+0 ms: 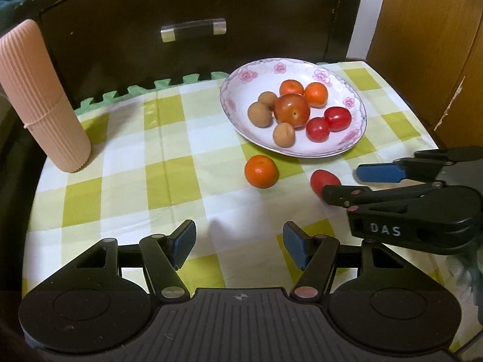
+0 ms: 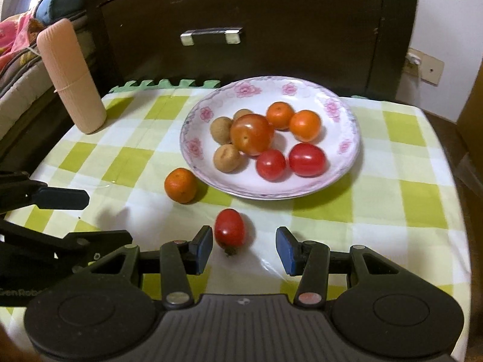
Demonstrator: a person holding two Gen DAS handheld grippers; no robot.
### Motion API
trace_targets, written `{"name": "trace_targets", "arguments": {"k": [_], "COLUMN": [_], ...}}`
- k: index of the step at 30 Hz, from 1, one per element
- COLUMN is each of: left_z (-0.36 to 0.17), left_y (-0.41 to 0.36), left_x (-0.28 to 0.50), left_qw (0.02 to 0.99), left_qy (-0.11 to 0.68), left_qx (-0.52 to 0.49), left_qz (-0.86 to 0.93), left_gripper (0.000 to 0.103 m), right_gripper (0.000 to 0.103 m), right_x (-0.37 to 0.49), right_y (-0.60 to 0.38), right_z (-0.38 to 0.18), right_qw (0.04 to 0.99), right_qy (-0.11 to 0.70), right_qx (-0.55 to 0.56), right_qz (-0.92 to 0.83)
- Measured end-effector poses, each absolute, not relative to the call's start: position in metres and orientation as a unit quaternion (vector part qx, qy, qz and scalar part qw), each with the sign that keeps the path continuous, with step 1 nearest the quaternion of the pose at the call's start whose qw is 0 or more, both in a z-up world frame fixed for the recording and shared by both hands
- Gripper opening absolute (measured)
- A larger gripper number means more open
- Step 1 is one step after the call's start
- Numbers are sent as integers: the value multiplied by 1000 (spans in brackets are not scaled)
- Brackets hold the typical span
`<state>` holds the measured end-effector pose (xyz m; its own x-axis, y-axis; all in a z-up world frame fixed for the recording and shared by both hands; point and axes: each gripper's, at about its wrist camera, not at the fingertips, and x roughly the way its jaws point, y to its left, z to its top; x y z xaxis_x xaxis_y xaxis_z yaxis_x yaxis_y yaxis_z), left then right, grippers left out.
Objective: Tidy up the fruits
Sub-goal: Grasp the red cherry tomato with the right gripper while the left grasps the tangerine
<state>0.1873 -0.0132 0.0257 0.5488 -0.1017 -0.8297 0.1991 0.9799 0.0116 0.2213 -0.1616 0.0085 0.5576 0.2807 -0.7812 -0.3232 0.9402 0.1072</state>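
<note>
Your right gripper (image 2: pixel 243 249) sits low in the centre of the right wrist view, jaws spread wide and holding nothing. A small red tomato (image 2: pixel 229 229) lies on the checked tablecloth (image 2: pixel 392 199) between the blue pads, just beside the left-hand pad (image 2: pixel 203 249) and clear of the other one (whether it actually touches that pad is hard to tell).

Your left gripper (image 1: pixel 238 246) fills the bottom of the left wrist view, also wide open and empty, with only cloth between its pads. In that view the right gripper enters from the right edge, and the same tomato shows partly hidden behind its nearer finger.

Up and to the left of the tomato, a loose mandarin (image 2: pixel 180 185) rests on the cloth, just off the lower left rim of the floral plate (image 2: pixel 347 120). The plate occupies the upper middle of the right wrist frame. It holds a large tomato (image 2: pixel 252 134) in the centre, two mandarins (image 2: pixel 305 126) behind it, two small red tomatoes (image 2: pixel 307 160) at the front, and three brown longans (image 2: pixel 227 158) on its left side.

A ribbed pink cylinder (image 2: pixel 72 78) stands upright in the upper left, on the cloth's far corner. A dark wooden drawer front (image 2: pixel 271 15) with a handle fills the top of the frame.
</note>
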Motion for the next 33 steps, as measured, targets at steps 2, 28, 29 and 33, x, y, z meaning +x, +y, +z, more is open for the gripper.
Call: {"name": "trace_targets", "arguments": {"k": [2,28,29,33], "left_z": [23,-11,-10,-8], "left_y": [-12,-35,-35,-34], "left_x": [189,240,240,237], "left_qw": [877,893,892,889], "left_qy": [470,439,440,445], "left_qx": [49,40,39,36], "left_qz": [-85,-95,-98,-100], "left_gripper": [72,49,44,39], "right_gripper": [45,25,25,25], "right_x": [225,221,221,219], "right_y": [-157,-180,-180,-177], "right_z": [5,3,3,5], "right_qw": [882,877,877,877], "right_qy": [437,455,455,456], "right_qx": [-29,-9,-9,-12], "right_qz": [173,155,155,153]}}
